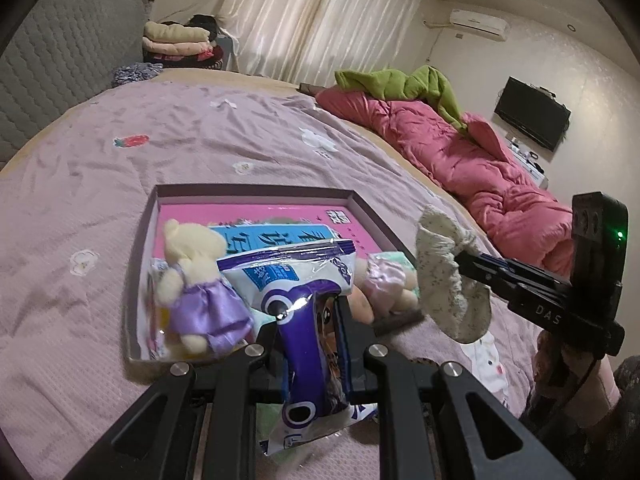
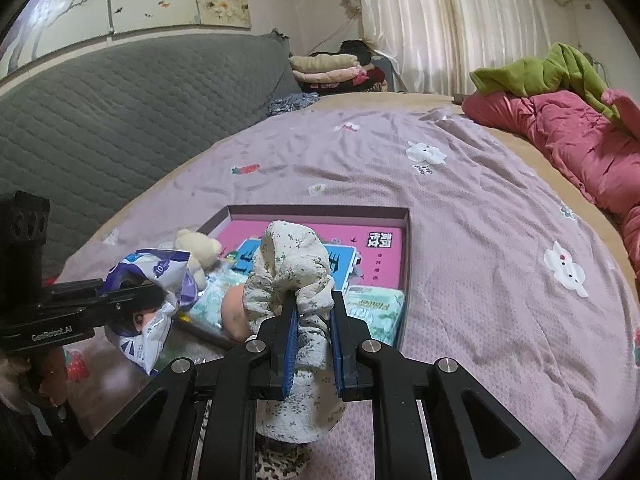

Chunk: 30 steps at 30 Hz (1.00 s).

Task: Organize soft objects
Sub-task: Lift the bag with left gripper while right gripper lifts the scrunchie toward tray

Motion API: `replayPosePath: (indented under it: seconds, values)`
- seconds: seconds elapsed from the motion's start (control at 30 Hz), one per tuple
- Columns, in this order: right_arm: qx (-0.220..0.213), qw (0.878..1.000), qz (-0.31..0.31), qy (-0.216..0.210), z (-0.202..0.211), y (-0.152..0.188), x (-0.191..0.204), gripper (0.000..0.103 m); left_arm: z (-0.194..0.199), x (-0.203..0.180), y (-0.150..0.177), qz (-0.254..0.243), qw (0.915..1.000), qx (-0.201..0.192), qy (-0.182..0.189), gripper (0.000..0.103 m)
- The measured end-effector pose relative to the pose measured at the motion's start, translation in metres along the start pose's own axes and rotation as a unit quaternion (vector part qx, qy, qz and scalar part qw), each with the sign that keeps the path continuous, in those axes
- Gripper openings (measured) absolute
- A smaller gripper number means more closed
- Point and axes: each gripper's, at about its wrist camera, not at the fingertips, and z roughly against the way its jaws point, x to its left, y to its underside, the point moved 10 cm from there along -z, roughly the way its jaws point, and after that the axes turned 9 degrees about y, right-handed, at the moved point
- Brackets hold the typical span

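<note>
Left gripper [image 1: 308, 320]: clenched on a purple-and-white snack packet [image 1: 304, 292], held above the near edge of the shallow box [image 1: 256, 190], likely for placing inside.
Right gripper [image 2: 314, 320]: clamped on a floral fabric pouch [image 2: 294, 264], raised over the box's near right corner.
Box contents: pink book [image 2: 376, 240], plush bear in purple dress [image 1: 196, 292].
Right view alone shows the green tissue pack [image 2: 374, 306] and the bed's [image 2: 500, 240] grey headboard [image 2: 120, 120].

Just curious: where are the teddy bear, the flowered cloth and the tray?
teddy bear [image 1: 192, 248], left wrist view, its head.
flowered cloth [image 2: 294, 264], right wrist view, bunched top.
tray [image 2: 316, 210], right wrist view, far rim.
</note>
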Motion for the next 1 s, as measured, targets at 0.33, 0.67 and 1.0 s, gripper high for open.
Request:
replayPosePath:
  seconds: [0.33, 0.67, 1.0]
  values:
    - [-0.01, 1.0, -0.004, -0.004, -0.009, -0.017, 0.002, 0.015, -0.007, 0.012, -0.012, -0.004, 0.9999, -0.007, -0.013, 0.018]
    - [-0.008, 0.999, -0.031, -0.007, -0.016, -0.024, -0.007, 0.015, -0.012, 0.014, -0.017, -0.004, 0.9998, -0.009, -0.015, 0.018]
    - [-0.004, 1.0, -0.022, -0.003, -0.027, -0.025, -0.007, 0.015, -0.028, 0.025, -0.017, -0.002, 0.9994, 0.008, -0.033, 0.018]
